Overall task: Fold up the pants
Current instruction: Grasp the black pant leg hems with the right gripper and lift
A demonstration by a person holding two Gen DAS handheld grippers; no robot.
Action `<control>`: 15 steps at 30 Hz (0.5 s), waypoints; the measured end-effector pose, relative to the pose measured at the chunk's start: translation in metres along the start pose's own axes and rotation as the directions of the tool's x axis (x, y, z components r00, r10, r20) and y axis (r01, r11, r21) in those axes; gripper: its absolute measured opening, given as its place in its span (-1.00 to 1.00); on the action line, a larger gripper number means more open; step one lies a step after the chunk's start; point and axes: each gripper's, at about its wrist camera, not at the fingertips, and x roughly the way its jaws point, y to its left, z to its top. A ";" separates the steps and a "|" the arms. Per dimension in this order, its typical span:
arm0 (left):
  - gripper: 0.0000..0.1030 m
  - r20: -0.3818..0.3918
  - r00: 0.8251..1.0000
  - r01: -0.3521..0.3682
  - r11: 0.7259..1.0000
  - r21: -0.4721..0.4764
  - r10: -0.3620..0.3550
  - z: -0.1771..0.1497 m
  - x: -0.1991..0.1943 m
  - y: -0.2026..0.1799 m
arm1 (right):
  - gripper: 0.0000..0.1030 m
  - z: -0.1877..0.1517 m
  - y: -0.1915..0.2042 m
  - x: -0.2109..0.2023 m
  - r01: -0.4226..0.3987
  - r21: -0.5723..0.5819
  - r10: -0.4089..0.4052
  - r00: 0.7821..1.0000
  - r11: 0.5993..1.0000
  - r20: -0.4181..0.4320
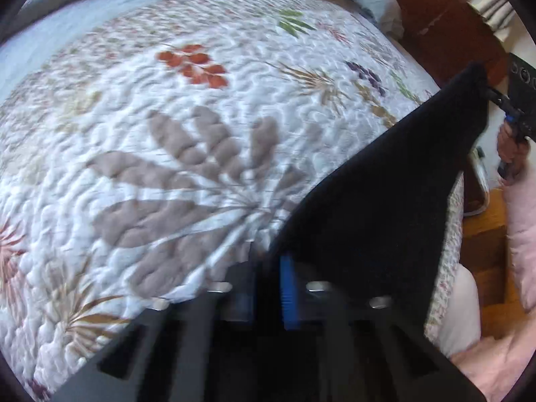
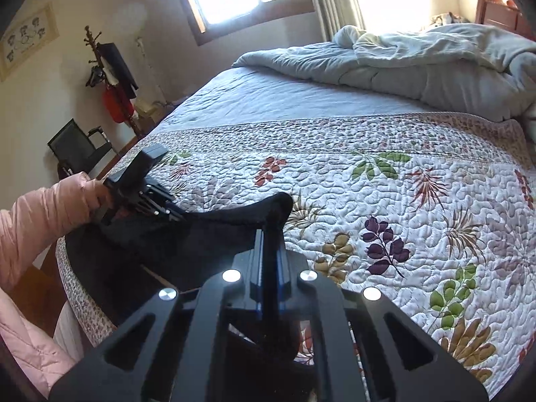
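A bedroom: a bed under a quilted bedspread (image 2: 385,201) printed with leaves, a rumpled pale blue duvet (image 2: 418,67) bunched toward the headboard, and a coat rack (image 2: 107,77) against the far wall beside a window.

The black pants (image 1: 385,201) hang stretched in the air over the near edge of the bed, held at two points. The left gripper (image 1: 268,268) has its jaws pinched together on one end of the dark fabric, which rises from it as a broad taut sheet. The right gripper (image 2: 268,234) is likewise closed on the cloth, a bunched corner standing up just past its fingertips; in the left wrist view it appears at the far top of the sheet (image 1: 492,95).

The cloth looks soft, limp and light, probably a knit or fleece. It sags into a curve between the grips and would likely collapse wherever it is unsupported. It does not look slippery, and nothing suggests it is fragile. The best holds are probably the corners of the waistband or hems, pinched deeply enough to catch all layers, with the span kept taut so that the fold lands flat on the quilt.
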 end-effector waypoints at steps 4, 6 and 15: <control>-0.86 0.172 0.983 -0.068 0.998 -0.011 0.068 -0.021 -0.038 -0.018 | -0.91 -0.010 -0.005 0.007 0.068 0.028 -0.069 0.998 0.997 0.012; -0.88 0.193 0.975 -0.113 0.994 0.008 0.109 -0.029 -0.046 -0.033 | -0.91 -0.016 -0.010 0.006 0.063 0.062 -0.065 0.998 0.996 0.027; -0.89 0.414 0.784 -0.529 0.847 0.058 0.462 -0.115 -0.058 -0.157 | -0.90 -0.069 -0.003 0.007 0.197 0.098 -0.201 0.979 0.975 0.037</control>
